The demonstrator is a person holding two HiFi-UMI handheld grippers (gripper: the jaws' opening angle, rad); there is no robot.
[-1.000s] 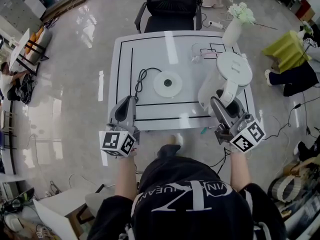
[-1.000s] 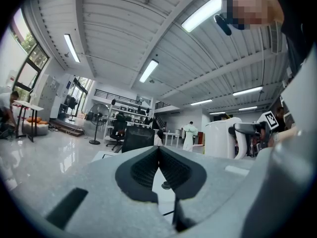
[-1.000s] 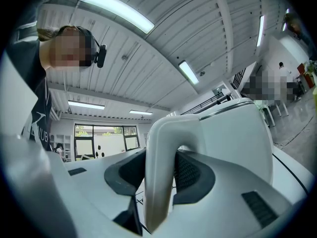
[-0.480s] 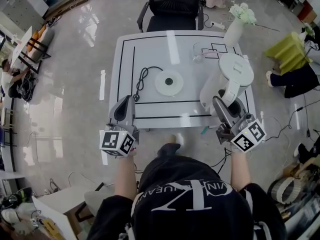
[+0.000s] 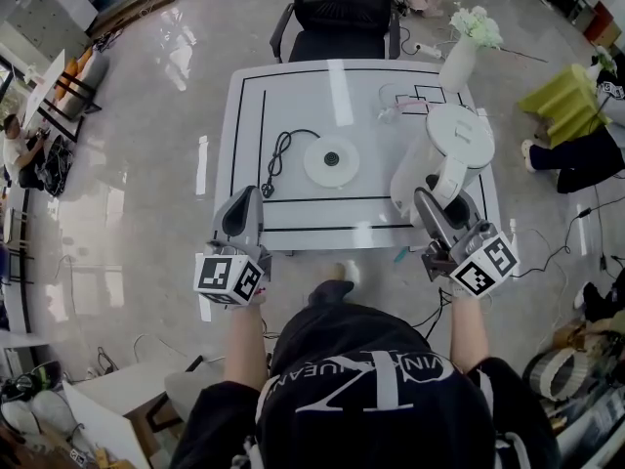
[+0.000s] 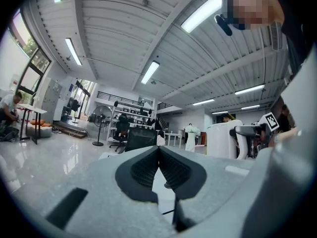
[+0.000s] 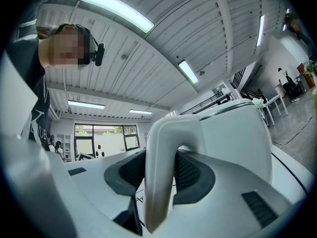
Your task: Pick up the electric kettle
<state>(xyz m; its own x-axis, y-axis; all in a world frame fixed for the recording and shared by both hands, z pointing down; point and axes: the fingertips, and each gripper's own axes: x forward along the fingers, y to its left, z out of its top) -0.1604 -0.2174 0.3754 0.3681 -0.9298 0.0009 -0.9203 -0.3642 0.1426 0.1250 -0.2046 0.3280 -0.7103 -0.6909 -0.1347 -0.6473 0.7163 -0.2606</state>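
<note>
A white electric kettle point(image 5: 457, 140) with a round flat lid sits at the right side of a white desk point(image 5: 293, 96) marked with black lines. The right gripper point(image 5: 427, 201) reaches in from the near edge. In the right gripper view its two dark ribbed pads close on either side of the kettle's curved white handle point(image 7: 161, 167), which fills the gap between them. I cannot tell whether the kettle's base is touching the desk.

The left gripper point(image 5: 246, 198) hovers at the desk's near edge, well left of the kettle, with its pads pressed together and nothing between them.

A round white kettle base point(image 5: 331, 161) lies near the middle of the desk, apart from the kettle, and its black cord point(image 5: 278, 154) loops off to the left. A white vase point(image 5: 455, 62) with pale flowers stands at the far right corner, and a black office chair point(image 5: 342, 13) sits beyond the far edge.

Each gripper's cube carries black-and-white square patterns (no lettering). The person's black shirt point(image 5: 371, 389) has large white letters, seen upside down and not clearly readable.
</note>
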